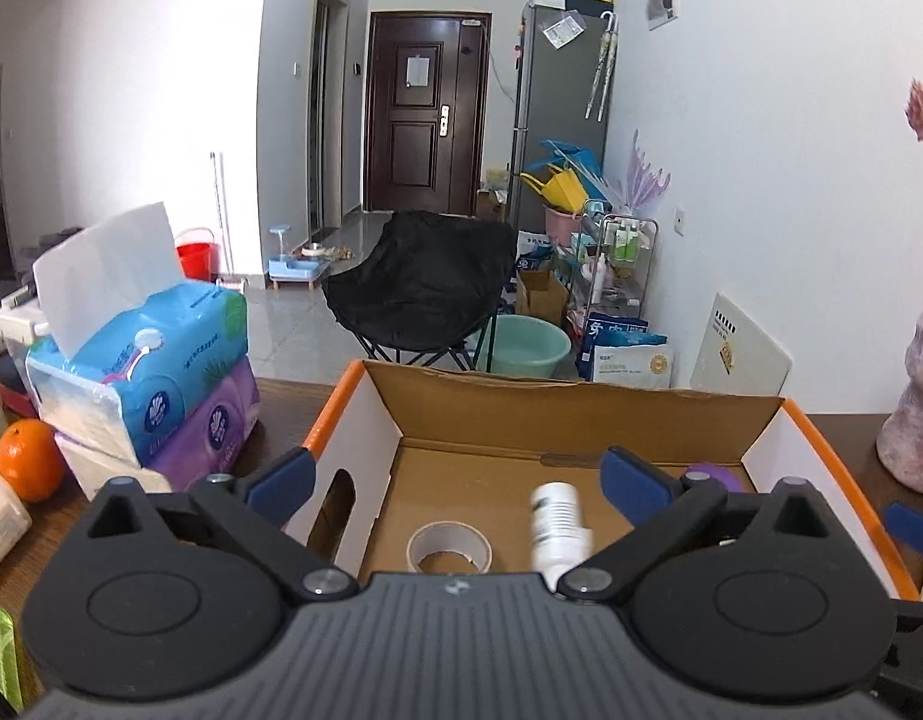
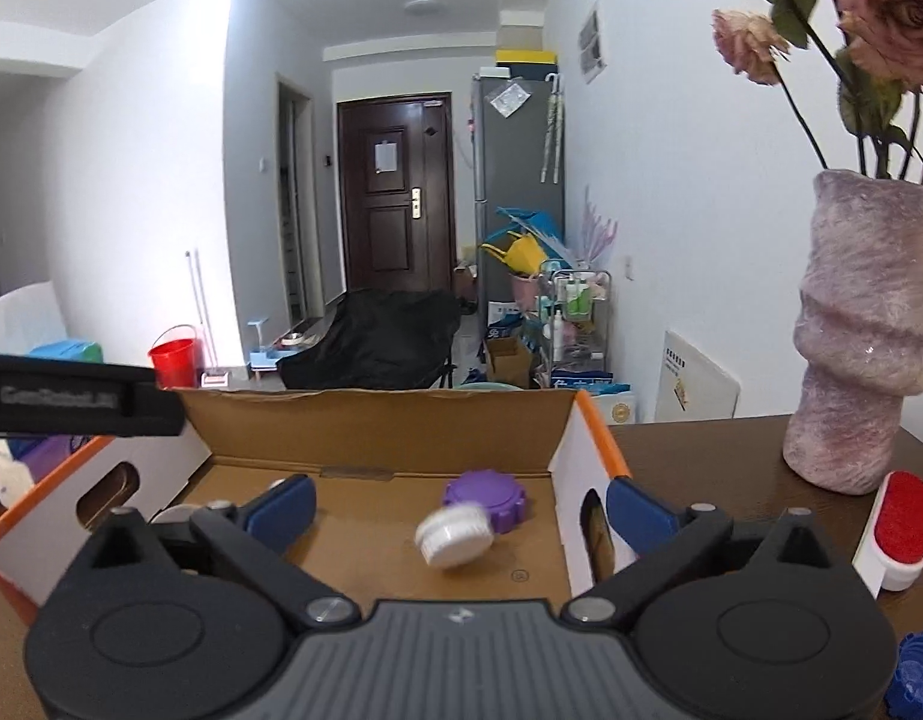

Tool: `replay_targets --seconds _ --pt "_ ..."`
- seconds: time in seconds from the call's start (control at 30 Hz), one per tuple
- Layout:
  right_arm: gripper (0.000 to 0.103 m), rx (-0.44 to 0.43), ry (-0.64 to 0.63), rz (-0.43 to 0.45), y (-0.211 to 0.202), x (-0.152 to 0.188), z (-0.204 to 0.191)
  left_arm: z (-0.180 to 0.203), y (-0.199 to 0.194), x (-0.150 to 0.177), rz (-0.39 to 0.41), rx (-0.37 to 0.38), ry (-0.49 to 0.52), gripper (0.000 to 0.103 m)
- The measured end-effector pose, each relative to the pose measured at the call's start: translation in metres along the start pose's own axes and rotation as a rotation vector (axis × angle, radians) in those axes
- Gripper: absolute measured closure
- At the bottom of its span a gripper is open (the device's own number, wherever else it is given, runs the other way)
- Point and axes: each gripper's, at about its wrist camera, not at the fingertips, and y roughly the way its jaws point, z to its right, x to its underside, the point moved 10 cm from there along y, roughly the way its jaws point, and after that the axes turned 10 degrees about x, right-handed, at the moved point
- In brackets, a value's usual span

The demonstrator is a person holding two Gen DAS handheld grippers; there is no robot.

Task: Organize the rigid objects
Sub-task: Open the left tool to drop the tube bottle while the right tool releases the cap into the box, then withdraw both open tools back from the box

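Note:
An open cardboard box (image 1: 581,414) with an orange rim stands on the brown table. My left gripper (image 1: 455,477) is open above its floor. A blurred white bottle (image 1: 557,525) shows between the blue pads (image 1: 281,474) and touches neither. A tape roll (image 1: 449,549) lies on the box floor, and a purple lid (image 1: 716,474) sits at the right. My right gripper (image 2: 461,507) is open over the same box (image 2: 377,420). A blurred white round jar (image 2: 455,534) shows free between its fingers, in front of the purple lid (image 2: 485,498).
Stacked tissue packs (image 1: 161,372) and an orange (image 1: 29,459) sit left of the box. To its right stand a pink vase (image 2: 863,330) with dried roses, a red lint brush (image 2: 899,522) and a blue cap (image 2: 917,678). A black chair stands beyond the table.

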Motion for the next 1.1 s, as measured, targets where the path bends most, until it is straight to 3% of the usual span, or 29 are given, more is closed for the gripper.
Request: replay_targets --seconds 1.1 --pt "0.0 0.019 0.052 0.064 -0.044 -0.006 0.03 -0.024 -0.037 0.001 0.011 -0.027 -0.004 0.0"
